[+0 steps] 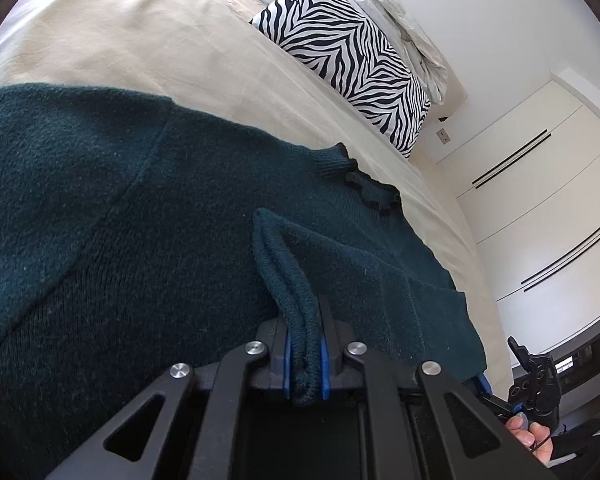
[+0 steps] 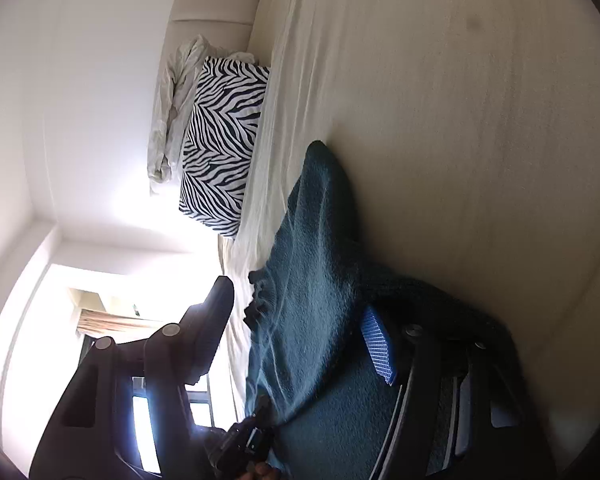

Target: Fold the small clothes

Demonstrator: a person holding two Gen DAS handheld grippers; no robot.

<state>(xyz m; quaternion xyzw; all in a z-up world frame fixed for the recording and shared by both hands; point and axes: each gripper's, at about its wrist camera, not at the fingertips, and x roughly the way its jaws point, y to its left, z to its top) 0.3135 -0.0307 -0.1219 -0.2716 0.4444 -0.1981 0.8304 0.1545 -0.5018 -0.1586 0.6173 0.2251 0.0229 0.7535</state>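
A dark teal knitted sweater [image 1: 120,220] lies spread over the beige bed sheet [image 1: 120,40], filling the left and centre of the left wrist view; its ribbed collar [image 1: 336,160] sits right of centre. A doubled ribbed edge of the knit [image 1: 288,276] rises from the cloth and runs down into the left gripper [image 1: 305,356] at the bottom centre, whose blue pads are clamped narrowly on it. In the right wrist view the sweater [image 2: 320,280] hangs in the lower centre between the fingers of the right gripper [image 2: 300,320], which stand wide, one blue pad [image 2: 378,344] lying against the knit and the other finger clear of it. A zebra-striped pillow [image 1: 348,60] rests at the upper right, with white wardrobe doors [image 1: 540,200] further right
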